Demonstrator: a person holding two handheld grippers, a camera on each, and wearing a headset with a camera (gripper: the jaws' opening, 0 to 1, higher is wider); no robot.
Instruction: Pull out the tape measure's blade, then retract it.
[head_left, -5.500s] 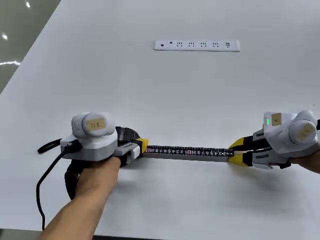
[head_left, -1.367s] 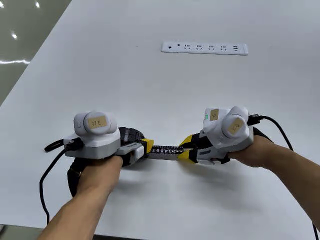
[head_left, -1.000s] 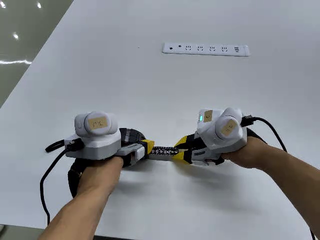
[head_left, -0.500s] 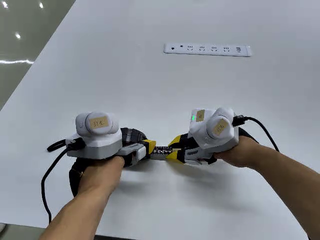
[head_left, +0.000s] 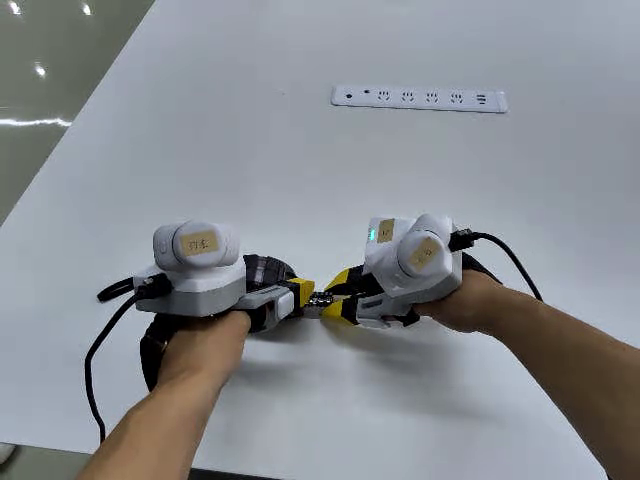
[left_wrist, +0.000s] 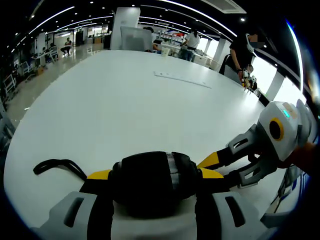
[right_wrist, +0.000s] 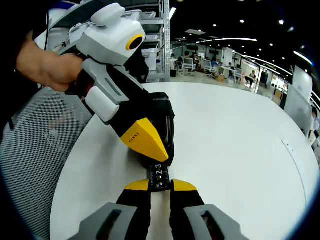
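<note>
A: Tape measure, where and how?
B: Black round-cased tape measure (left_wrist: 150, 182), near middle of the white bench (head_left: 300, 170). The left gripper (head_left: 292, 294) has its yellow-tipped jaws clamped across the case. A black wrist loop (left_wrist: 57, 165) trails off to the left.
A: Blade?
B: Short black blade (right_wrist: 159, 176) pokes out to the right as a stub, with white numerals 2 and 3 readable. The right gripper (head_left: 338, 298) has its jaws pinched together on the blade's end, just beside the case.
A: Hands?
B: Left hand (head_left: 200, 345) wraps its gripper from the near side, forearm coming in from near left. Right hand (head_left: 462, 300) holds its gripper pointing left, so the two grippers sit almost tip to tip. White power strip (head_left: 420, 98) lies well apart, far side.
</note>
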